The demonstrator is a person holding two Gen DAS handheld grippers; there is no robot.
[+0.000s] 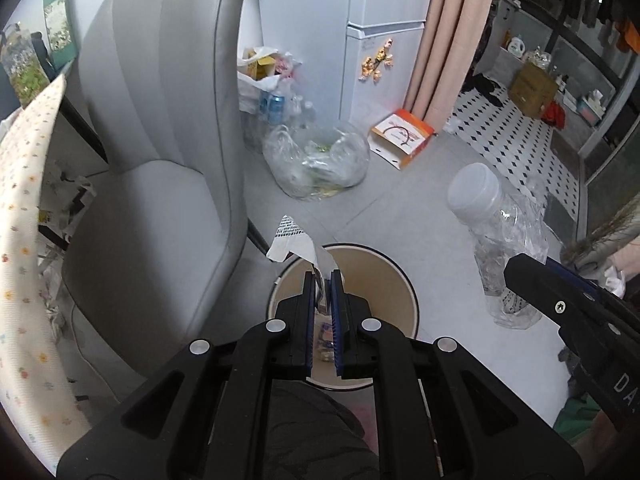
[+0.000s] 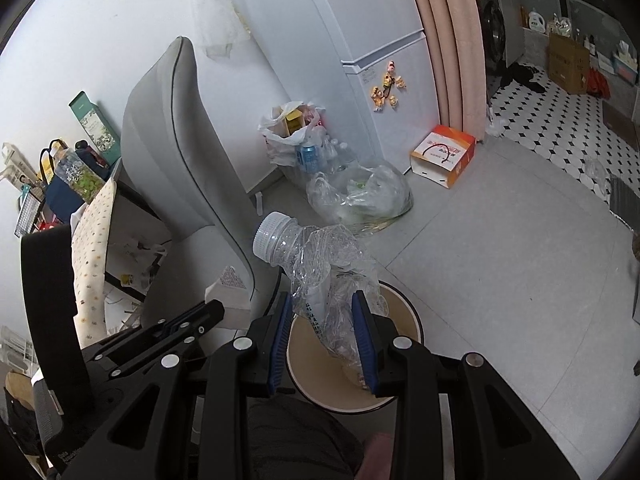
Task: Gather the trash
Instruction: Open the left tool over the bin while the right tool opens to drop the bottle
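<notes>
Left wrist view: I have left gripper (image 1: pixel 323 280) clamping a wrapper (image 1: pixel 294 240), right gripper (image 2: pixel 322 308) clamping a bottle (image 2: pixel 316 256); I centre both over the bin (image 1: pixel 390 276) before letting go.

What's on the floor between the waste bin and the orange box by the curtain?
Bare grey floor; in both wrist views nothing lies between the bin and the orange box. The clear bag sits left of that line.

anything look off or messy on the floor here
Yes. An orange and white box lies tipped over by the fridge, and a clear bag of waste slumps loose on the floor tiles. The crushed bottle in the right gripper is damaged but is trash over the bin.
</notes>
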